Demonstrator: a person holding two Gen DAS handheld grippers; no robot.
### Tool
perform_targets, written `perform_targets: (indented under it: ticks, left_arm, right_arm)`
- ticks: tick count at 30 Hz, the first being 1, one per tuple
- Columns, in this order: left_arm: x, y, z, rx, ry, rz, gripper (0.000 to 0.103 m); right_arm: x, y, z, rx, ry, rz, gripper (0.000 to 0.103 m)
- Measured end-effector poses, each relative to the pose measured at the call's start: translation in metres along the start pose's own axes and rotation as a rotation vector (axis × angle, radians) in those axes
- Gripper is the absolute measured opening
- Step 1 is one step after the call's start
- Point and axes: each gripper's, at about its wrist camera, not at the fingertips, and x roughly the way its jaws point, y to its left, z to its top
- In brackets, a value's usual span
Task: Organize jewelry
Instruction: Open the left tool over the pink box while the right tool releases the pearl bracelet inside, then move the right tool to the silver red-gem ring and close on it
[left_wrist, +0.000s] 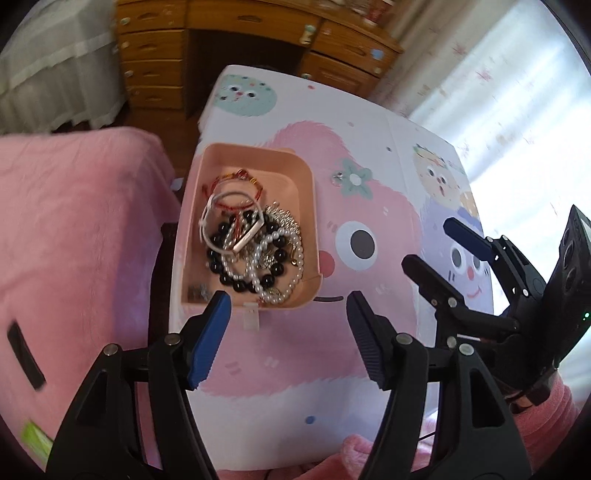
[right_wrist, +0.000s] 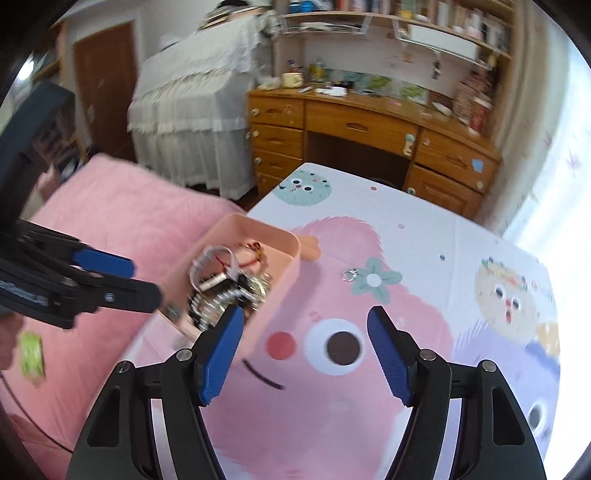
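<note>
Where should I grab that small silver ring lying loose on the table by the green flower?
Probably from straight above. The small silver ring lies flat on the table cover, just left of the printed flower, clear of the pink box. Set the open right hand-held gripper across its rim and pinch opposite sides.

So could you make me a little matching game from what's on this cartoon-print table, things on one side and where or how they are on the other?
Things:
1. black bead bracelet
2. small silver ring
3. pink box
4. left tool

Place or state:
A. lying alone on the table cover, beside the green flower print
B. open, with nothing between its blue pads
C. tangled with pearls in the pile
D. sitting at the table's edge nearest the pink blanket, holding the jewelry

Pairs: 1-C, 2-A, 3-D, 4-B
</note>
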Motion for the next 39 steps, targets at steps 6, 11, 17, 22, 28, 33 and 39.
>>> perform_targets:
  ticks: [6, 11, 17, 22, 28, 33, 39]
  left_arm:
    - [0.002, -0.012, -0.020, -0.157, -0.022, 0.082, 0.062]
    - [-0.007, -0.006, -0.027, -0.280, -0.058, 0.117, 0.062]
    - [-0.009, 0.012, -0.038, -0.391, -0.042, 0.166, 0.062]
    - [-0.013, 0.031, -0.056, -0.502, -0.034, 0.219, 0.062]
    - [-0.001, 0.052, -0.081, -0.632, 0.005, 0.268, 0.062]
    - [0.007, 0.052, -0.090, -0.653, 0.018, 0.288, 0.062]
    - [0.005, 0.042, -0.082, -0.625, 0.003, 0.274, 0.062]
  right_arm:
    - [0.031, -0.041, -0.012, -0.105, -0.010, 0.088, 0.071]
    - [0.077, -0.068, -0.007, -0.122, 0.004, 0.113, 0.071]
    - [0.137, -0.086, 0.000, -0.103, 0.011, 0.132, 0.070]
    - [0.183, -0.098, 0.008, -0.089, 0.008, 0.135, 0.066]
    - [0.226, -0.094, 0.010, -0.112, 0.040, 0.134, 0.053]
    - [0.243, -0.100, 0.017, -0.089, 0.039, 0.147, 0.037]
    - [0.253, -0.101, 0.029, -0.085, 0.034, 0.125, 0.019]
